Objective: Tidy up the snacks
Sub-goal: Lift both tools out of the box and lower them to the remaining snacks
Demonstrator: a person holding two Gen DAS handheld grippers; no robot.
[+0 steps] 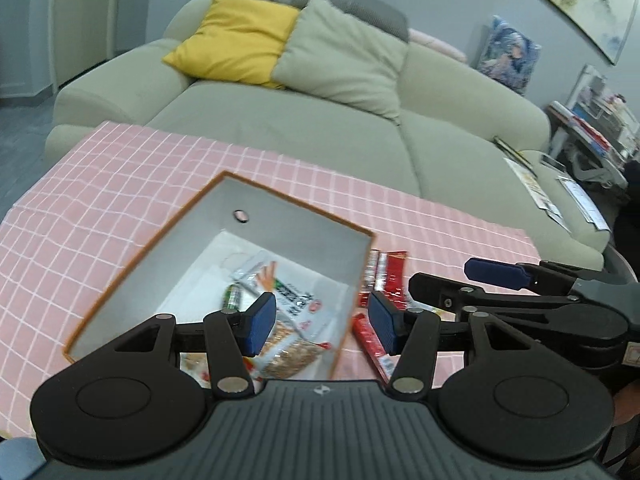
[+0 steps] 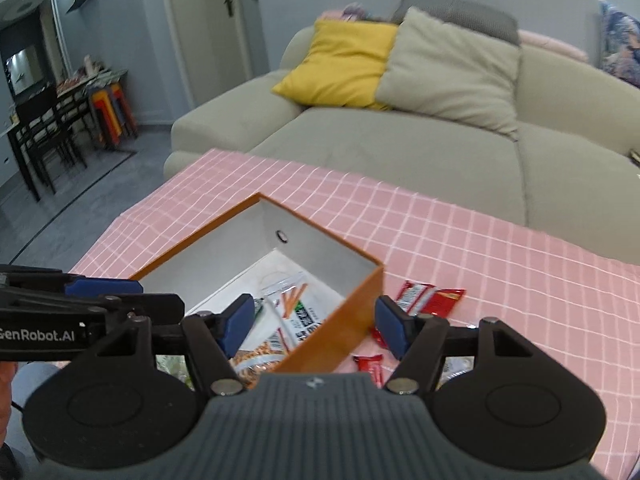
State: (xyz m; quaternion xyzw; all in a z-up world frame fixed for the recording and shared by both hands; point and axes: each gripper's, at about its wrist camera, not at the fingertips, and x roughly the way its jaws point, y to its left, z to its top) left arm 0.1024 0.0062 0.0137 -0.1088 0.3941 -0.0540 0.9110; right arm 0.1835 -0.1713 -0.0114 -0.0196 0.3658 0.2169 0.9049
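The orange box [image 1: 218, 258] sits open-topped at the lower centre of both views on the pink checked tablecloth [image 1: 100, 184], and it already holds a large clear snack bag [image 1: 294, 320] printed with carrot-coloured sticks, lying flat on the white floor beside a small green packet [image 1: 232, 296]. Just outside its right wall, low and right of centre, several red snack packets [image 2: 430, 298] lie loose on the cloth, apparently the ones not yet sorted in. The left gripper [image 1: 322, 322] hangs above the box's near right corner with its blue pads apart and nothing between them. The right gripper [image 2: 316, 326] stands beside it over the same corner, equally spread and empty, so neither tool carries anything; the red packets look like the next pick. Beyond the table, filling the upper half of both frames, a grey-green sofa [image 1: 320, 136] carries a yellow cushion [image 1: 236, 36] and a pale one.
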